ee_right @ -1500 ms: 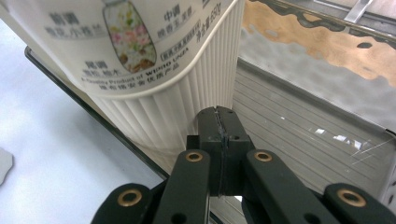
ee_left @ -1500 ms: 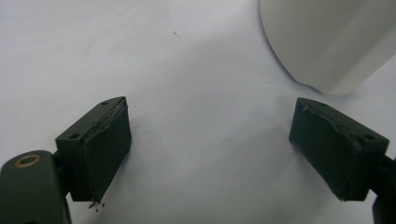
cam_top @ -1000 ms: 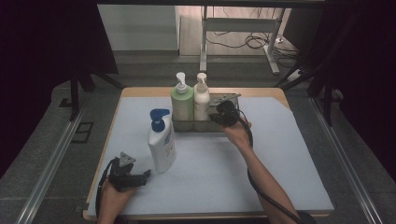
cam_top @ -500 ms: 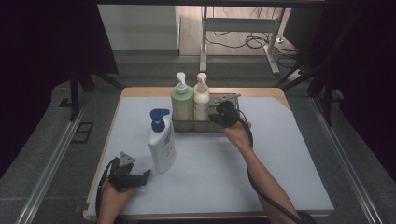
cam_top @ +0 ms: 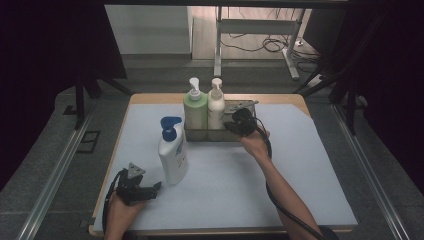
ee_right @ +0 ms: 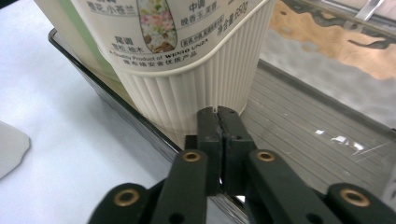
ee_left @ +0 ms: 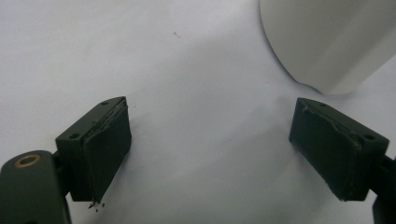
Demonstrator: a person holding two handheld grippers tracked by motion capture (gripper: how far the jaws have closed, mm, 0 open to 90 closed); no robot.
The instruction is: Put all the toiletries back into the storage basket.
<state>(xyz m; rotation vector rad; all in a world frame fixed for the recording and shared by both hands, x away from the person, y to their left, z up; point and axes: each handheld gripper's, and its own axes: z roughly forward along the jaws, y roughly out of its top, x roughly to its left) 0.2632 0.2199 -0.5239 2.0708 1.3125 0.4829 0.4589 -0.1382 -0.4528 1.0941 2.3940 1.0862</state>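
While the cream pump bottle (cam_top: pixel 216 107) stands upright in the dark tray (cam_top: pixel 196 135) at the far middle of the table (cam_top: pixel 300 165), touching the green pump bottle (cam_top: pixel 195 107) on its left, the right gripper (cam_top: pixel 235 126) sits at the tray's near rim just right of it. In the right gripper view its jaws are pressed together; nothing seems to be between them, though the tips hide that spot and I can't be sure. The cream bottle's ribbed base (ee_right: pixel 196 88) lies straight ahead of those tips and just beyond them, its long axis vertical, so any grasp would call for the jaws to part first and come in level around the body. The right hand is far nearer to this bottle than the left.

Well apart, at the near left edge, the left gripper (cam_top: pixel 142 189) rests with its jaws spread wide over bare mat, gripping nothing. The white bottle with the blue pump (cam_top: pixel 172 152) stands just beyond and right of it.
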